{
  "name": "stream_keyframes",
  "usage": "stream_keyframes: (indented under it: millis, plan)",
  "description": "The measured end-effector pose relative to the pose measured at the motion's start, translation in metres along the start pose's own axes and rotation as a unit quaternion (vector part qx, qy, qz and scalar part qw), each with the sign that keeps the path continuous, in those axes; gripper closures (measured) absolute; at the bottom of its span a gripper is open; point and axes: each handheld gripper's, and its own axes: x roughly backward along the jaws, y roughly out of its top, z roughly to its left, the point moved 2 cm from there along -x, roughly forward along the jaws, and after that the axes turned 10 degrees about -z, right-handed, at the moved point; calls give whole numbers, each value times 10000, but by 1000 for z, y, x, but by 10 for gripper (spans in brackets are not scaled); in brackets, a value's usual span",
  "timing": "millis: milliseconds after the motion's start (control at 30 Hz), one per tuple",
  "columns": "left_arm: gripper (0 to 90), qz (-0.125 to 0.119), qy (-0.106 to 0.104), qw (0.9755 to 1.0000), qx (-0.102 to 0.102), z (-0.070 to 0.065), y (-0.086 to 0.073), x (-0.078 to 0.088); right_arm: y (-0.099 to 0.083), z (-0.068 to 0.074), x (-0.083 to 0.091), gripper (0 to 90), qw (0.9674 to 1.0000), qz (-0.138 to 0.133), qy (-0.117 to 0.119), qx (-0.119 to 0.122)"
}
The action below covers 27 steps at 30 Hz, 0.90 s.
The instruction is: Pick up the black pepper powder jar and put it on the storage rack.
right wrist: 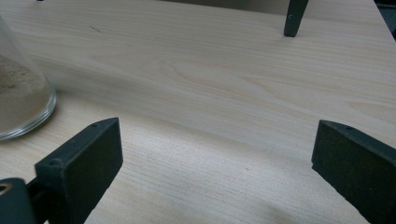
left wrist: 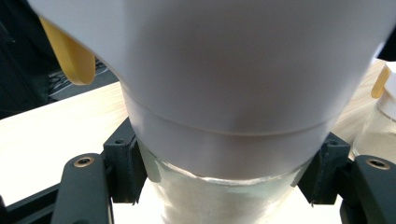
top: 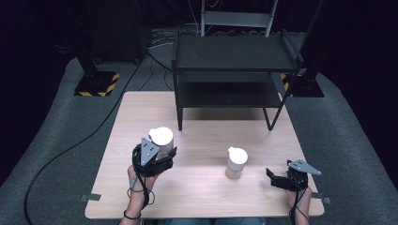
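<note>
A glass jar with a white lid is lifted slightly over the left side of the wooden table. My left gripper is shut on it. In the left gripper view the jar is very close, with pale powder in its glass body and a yellow tab on the lid. The black pads press on both sides of the glass. A second white-lidded jar stands mid-table and reappears as the second jar. My right gripper rests open to its right, with this sand-filled jar left of its jaws.
A black two-tier metal shelf stands on the far half of the table; one of its legs shows in the right gripper view. Bare wood lies between the right gripper's jaws. Grey carpet and cables surround the table.
</note>
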Motion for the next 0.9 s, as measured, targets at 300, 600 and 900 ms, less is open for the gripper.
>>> stream_keyframes:
  millis: [300,600,900]
  plan:
    - [305,-10,-138,9999,49,5,9,-13,0,-1,0,13,10000,-9,7,-18]
    - [305,-3,-233,9997,-10,9,19,-24,0,-1,0,14,10000,-1,14,-20]
    - [305,-52,-282,9996,-52,13,30,-31,0,-1,0,14,10000,-3,13,-20]
